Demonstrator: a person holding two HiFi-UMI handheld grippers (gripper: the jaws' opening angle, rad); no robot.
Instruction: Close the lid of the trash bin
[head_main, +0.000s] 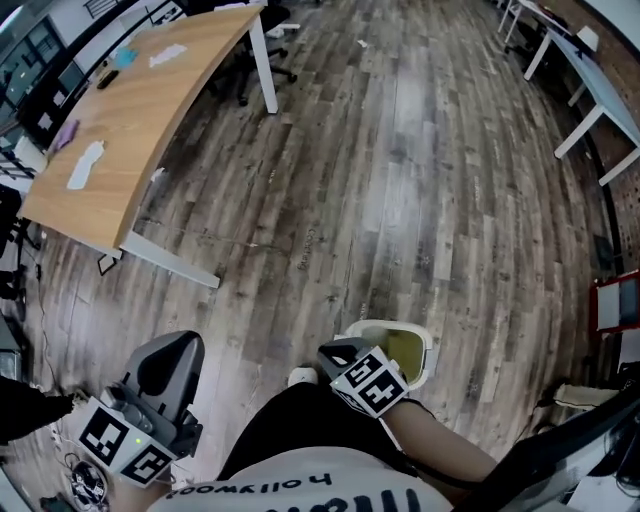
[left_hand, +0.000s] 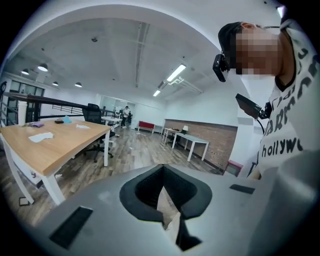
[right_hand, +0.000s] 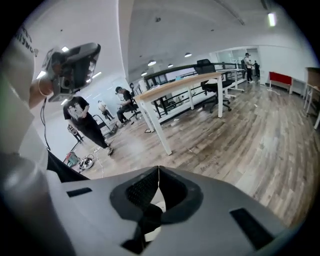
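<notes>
A small white trash bin stands on the wood floor just ahead of the person's knees in the head view; its top shows yellow-green, and I cannot tell how its lid stands. My right gripper hovers at the bin's left rim, jaws together with nothing between them. My left gripper is held far left of the bin, low near the person's side, and is also shut and empty. In the left gripper view and the right gripper view the jaw tips meet, and the bin does not show clearly in either.
A long wooden desk on white legs fills the upper left, with an office chair behind it. White tables line the right wall, and a red item sits at the right edge. People stand beyond the desk.
</notes>
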